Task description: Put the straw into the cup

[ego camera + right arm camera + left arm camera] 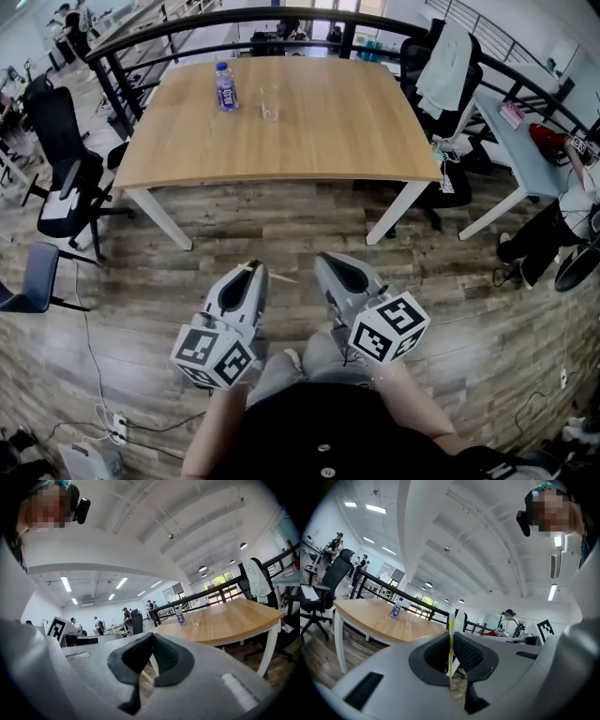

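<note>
A clear cup (pixel 271 103) stands on the far part of the wooden table (pixel 309 141); it also shows small in the left gripper view (pixel 409 618) and the right gripper view (pixel 195 622). My left gripper (pixel 253 268) is held low over the floor, well short of the table, shut on a thin yellow-and-white striped straw (pixel 451 641). The straw's end pokes out to the right of its tip (pixel 279 277). My right gripper (pixel 326 261) sits just beside it, jaws together with nothing held (pixel 151 638).
A water bottle (pixel 225 86) with a blue label stands left of the cup. Office chairs (pixel 58 178) flank the table on the left, and another chair (pixel 448 80) draped with cloth on the right. Black railing runs behind. Wooden floor lies between me and the table.
</note>
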Tool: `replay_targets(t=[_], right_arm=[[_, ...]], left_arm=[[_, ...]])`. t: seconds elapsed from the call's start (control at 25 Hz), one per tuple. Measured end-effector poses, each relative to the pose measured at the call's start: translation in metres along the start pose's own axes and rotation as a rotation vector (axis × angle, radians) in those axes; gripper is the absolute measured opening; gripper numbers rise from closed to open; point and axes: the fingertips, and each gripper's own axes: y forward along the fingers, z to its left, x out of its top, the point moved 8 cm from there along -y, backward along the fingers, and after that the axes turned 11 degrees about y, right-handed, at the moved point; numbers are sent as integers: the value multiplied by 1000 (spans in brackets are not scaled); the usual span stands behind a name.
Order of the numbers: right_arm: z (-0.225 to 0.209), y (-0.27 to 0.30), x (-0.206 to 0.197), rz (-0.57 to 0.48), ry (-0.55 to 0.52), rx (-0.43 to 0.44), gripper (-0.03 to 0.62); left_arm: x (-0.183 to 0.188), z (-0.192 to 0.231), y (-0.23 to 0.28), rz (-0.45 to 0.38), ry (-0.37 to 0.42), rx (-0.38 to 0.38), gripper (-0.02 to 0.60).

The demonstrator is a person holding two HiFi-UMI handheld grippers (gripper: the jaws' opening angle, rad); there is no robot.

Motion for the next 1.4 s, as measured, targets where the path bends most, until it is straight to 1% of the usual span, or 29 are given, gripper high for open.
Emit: replay_targets(t=[0.16,0.32,0.52,0.72,1.04,1.2,1.4], right_arm=[[1,8,-7,15,9,-9,-2],[-10,25,-9,25,15,-9,-2],[-29,58,-5,41,30,12,-2],[-60,101,16,54,37,37,-2],[-127,168,65,57,39,65,-2],[-157,198,88,61,30,85,-2],[-189,224,107,82,27,107,-2]], left_arm=[[-2,12,-1,5,-16,2,37],[-7,26,6,6,-44,11,37],[-11,52,28,21,-41,29,38],[-2,80,72,17,-53,47,37],[19,120,158,15,-32,75,37],[28,140,201,-2,-42,108,38],[35,157,244,-23,-44,128,38]])
